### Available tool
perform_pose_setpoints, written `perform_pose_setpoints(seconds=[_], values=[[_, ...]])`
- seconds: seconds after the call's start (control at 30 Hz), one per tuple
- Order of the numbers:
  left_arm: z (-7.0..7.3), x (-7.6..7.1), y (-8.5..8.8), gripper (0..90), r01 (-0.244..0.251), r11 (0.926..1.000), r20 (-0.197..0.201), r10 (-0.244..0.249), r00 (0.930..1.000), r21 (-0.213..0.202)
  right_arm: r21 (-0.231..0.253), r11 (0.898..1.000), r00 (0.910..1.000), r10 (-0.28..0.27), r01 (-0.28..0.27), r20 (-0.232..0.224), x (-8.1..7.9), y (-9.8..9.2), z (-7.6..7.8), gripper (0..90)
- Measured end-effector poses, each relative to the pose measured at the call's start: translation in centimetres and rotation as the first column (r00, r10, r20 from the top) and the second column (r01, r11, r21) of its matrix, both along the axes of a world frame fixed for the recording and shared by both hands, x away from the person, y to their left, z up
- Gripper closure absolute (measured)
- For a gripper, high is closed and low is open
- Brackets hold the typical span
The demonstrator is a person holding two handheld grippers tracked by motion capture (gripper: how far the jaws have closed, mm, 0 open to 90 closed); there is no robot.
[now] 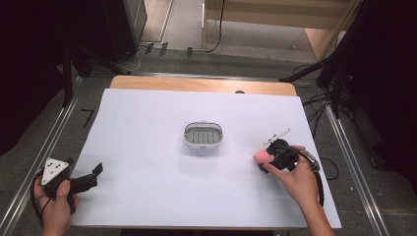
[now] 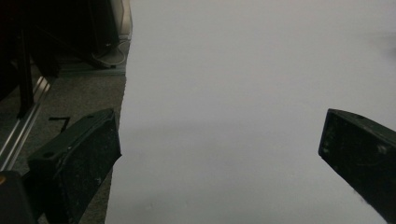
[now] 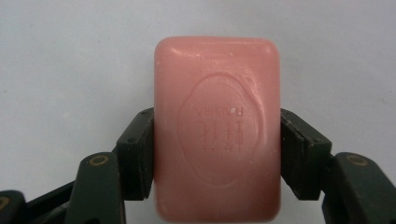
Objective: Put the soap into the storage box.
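Note:
A pink bar of soap with an embossed oval stamp lies between the two black jaws of my right gripper, whose pads press on its long sides. In the high view the soap pokes out to the left of the right gripper, low over the white sheet at the right. A grey oval soap dish with a slotted floor stands at the sheet's middle, apart from the soap. My left gripper rests at the sheet's front left corner, its jaws wide apart with nothing between them.
The white sheet covers a wooden table whose far edge shows bare. Metal rails run along both sides. Cables lie on the floor at the right, and dark stands rise at the back left.

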State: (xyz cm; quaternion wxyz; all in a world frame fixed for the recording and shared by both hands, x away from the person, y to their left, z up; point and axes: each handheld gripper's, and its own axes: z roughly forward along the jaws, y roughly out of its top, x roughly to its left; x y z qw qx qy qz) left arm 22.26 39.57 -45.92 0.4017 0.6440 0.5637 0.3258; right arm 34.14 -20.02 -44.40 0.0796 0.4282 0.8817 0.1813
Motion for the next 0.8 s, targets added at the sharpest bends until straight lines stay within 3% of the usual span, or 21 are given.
perform_pose_setpoints(seconds=[0.47,0.8], values=[[0.0,0.0,0.0,0.0,0.000,1.0000,0.002,0.000,1.0000,-0.001,0.012,0.998,0.9980,0.055,-0.055,0.031,0.6,0.9,0.8,38.3],[0.0,0.0,0.0,0.0,-0.006,1.0000,0.005,0.006,1.0000,-0.003,0.030,0.992,0.9888,0.121,-0.124,0.088,1.4,1.7,1.3,38.4]])
